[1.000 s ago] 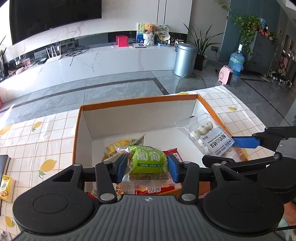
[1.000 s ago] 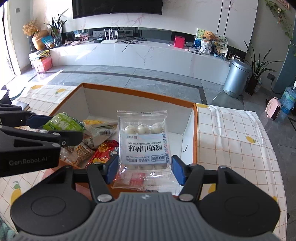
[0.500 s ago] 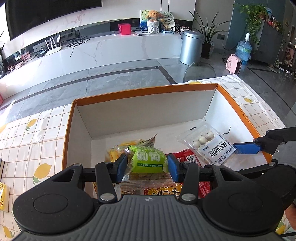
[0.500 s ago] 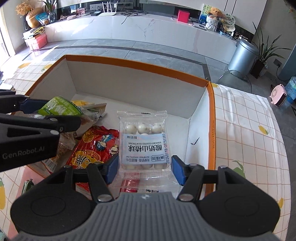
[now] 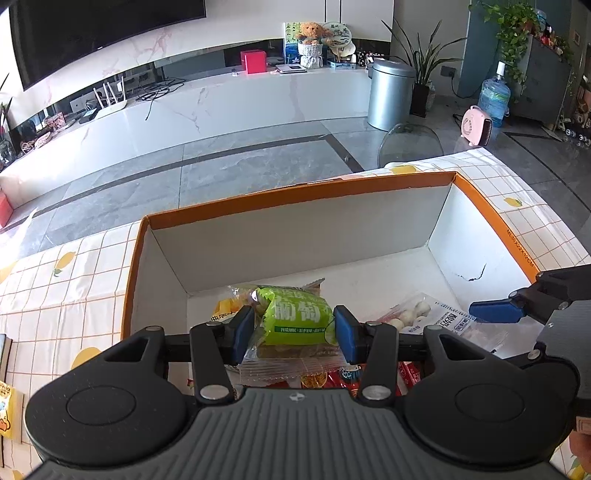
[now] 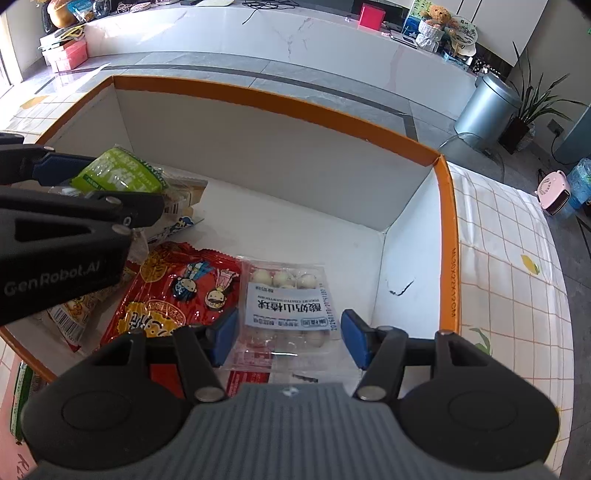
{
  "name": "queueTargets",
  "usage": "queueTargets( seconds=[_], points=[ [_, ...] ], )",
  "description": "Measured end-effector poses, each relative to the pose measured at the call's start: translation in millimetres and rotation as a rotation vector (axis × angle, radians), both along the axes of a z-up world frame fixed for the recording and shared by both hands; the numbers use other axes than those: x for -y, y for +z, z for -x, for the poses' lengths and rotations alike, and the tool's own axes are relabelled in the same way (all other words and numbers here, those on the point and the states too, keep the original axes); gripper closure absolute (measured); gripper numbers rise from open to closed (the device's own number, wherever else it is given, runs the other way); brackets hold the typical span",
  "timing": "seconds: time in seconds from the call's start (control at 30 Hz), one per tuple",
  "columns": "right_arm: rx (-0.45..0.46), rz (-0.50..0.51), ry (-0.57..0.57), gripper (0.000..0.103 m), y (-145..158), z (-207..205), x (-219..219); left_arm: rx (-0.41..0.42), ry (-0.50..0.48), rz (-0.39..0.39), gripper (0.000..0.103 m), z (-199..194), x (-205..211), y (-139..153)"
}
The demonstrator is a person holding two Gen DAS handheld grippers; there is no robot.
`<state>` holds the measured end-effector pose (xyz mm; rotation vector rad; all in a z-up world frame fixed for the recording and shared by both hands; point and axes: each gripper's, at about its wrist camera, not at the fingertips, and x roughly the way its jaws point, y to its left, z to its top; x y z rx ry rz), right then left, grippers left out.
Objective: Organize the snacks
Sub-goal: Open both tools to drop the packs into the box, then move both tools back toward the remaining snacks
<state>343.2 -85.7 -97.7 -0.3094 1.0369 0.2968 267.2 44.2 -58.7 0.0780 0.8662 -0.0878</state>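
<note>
home living room: wall tv (image 5: 103,33), marble media console (image 5: 221,99), potted plant (image 5: 424,74).

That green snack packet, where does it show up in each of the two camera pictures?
Left wrist view: the green packet sits low in the middle, clamped in the left gripper.
Right wrist view: the green packet is at the left edge, in the left gripper seen from the side.
Shared landmark: the orange-rimmed box, with the red packet inside.
</note>
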Motion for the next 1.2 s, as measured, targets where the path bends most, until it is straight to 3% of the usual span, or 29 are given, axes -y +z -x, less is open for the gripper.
queueTargets(
  seconds=[0.27,0.37,0.43,0.6,0.9,1.2],
  points=[
    [0.017,0.018,0.016,0.045,7,5,-1,-0.006,-0.015,-0.027,0.046,-1,4,5],
    [0.02,0.022,0.02,0.044,11,7,-2,0.004,-0.018,-0.039,0.04,1,6,8],
    [0.024,0.028,0.022,0.043,13,9,-2,0.014,-0.013,-0.052,0.031,4,8,12],
    [0.039,0.026,0.021,0.035,22,18,1,0.053,0.001,-0.068,0.023,14,11,21],
    [0.066,0.01,0.012,0.031,43,36,11,0.082,-0.008,-0.081,0.021,32,19,39],
    [0.146,-0.047,-0.006,0.03,78,74,27,0.144,0.004,-0.038,0.021,69,22,63]
  ],
)
